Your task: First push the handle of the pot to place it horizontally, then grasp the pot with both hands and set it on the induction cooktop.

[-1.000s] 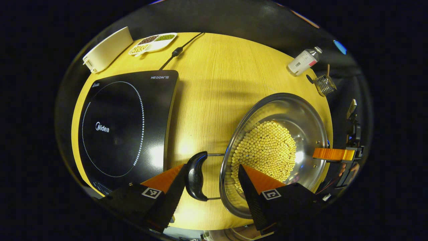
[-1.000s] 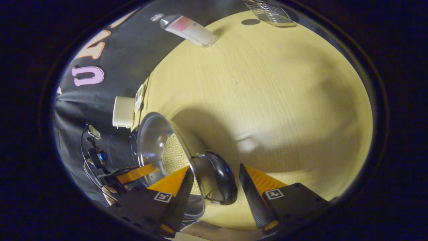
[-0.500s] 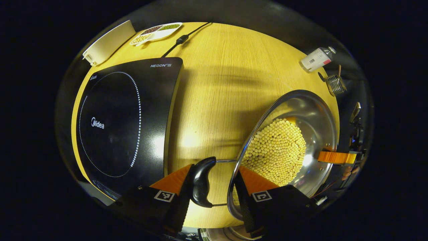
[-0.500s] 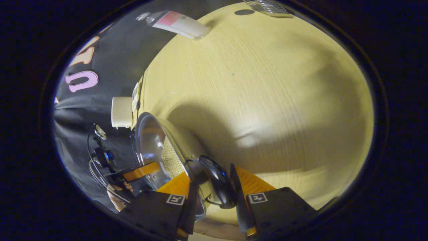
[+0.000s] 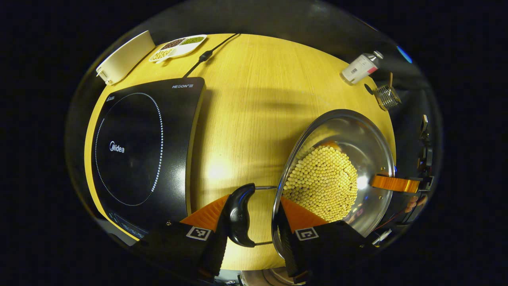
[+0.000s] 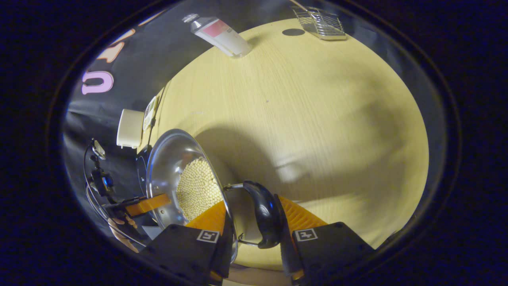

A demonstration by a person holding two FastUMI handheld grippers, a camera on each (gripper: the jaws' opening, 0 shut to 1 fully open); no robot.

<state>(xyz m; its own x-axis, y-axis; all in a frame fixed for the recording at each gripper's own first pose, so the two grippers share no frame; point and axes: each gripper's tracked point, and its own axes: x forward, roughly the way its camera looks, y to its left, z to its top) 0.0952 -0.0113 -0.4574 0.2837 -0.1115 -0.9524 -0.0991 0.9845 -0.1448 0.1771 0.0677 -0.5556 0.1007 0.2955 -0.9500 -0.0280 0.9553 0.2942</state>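
Grippers: we are squeezing the pot point(image 5: 369, 139) by its side handles, left gripper point(image 5: 254, 222) and right gripper point(image 6: 254, 226) each closed tight on one.

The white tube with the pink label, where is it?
In the left gripper view, the white tube with the pink label lies at the wooden table's far right edge, beside the small wire basket.

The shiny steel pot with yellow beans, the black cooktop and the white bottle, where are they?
shiny steel pot point(image 5: 373, 143): left gripper view, bare inner wall.
black cooktop point(image 5: 131, 149): left gripper view, glass top.
white bottle point(image 6: 222, 35): right gripper view, body.
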